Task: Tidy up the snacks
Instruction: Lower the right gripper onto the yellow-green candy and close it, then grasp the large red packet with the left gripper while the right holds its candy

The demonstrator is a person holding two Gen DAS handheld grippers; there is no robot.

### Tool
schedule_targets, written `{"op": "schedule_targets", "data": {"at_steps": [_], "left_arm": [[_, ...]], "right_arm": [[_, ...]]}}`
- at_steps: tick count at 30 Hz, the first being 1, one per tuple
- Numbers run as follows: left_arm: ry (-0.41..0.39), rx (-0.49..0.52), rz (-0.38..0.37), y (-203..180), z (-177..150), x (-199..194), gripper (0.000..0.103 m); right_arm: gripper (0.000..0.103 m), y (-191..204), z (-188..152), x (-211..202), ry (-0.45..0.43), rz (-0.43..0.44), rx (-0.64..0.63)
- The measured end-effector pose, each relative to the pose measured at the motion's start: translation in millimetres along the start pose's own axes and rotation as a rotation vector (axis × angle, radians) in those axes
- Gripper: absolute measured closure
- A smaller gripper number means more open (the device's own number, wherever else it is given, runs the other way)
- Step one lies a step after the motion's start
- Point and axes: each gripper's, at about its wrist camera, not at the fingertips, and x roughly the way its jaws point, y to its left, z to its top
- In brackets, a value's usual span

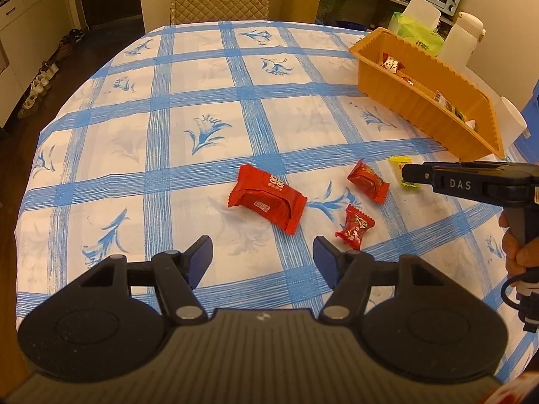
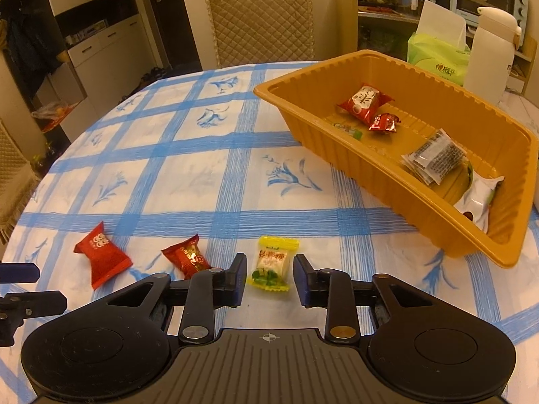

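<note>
My right claw (image 2: 267, 277) sits low over the table (image 2: 188, 181) with the yellow candy (image 2: 271, 264) between its fingers; the pads are not touching the wrapper on either side, so nothing is gripped yet. My left claw (image 1: 262, 256) hangs spread wide and empty, just short of the big red packet (image 1: 267, 197).

The orange tray (image 2: 353, 155) stands toward the far right edge of the table, and I judge the job roughly half done. Inside it already lie a red-and-white packet (image 2: 365, 101), a small red candy (image 2: 384, 123), a clear sachet of dark bits (image 2: 434, 156), a white pouch (image 2: 478, 198) at the near end, and a small greenish piece I can't make out.

Four snacks are left on the cloth, all near my edge of the table: the yellow candy, the big red packet, a red candy (image 1: 367, 180) beside it, and a smaller red candy (image 1: 353, 230) closest to me.

The yellow one looks like the next to go: squeeze, lift, carry it to the tray. After that, the three red ones.
</note>
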Motion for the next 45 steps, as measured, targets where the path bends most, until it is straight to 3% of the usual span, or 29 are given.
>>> {"op": "schedule_targets", "data": {"at_steps": [18,22,32,45], "left_arm": [[0.006,0.008,-0.032,-6,9,14,0.045],[0.011,-0.006,-0.05,-5,10,19,0.052],[0.015,-0.028,-0.084,-6,20,36,0.053],[-0.001,-0.001,-0.039,-4,47,62,0.053]], "right_arm": [[0.083,7,-1,16,0.002,-0.033,-0.078],[0.083,3,-1,11,0.0,-0.022,-0.051],[0.083,-14,-3,-10,-0.015,-0.014,0.036],[0.083,-32,-12,-27,-0.023,-0.037,0.094]]}}
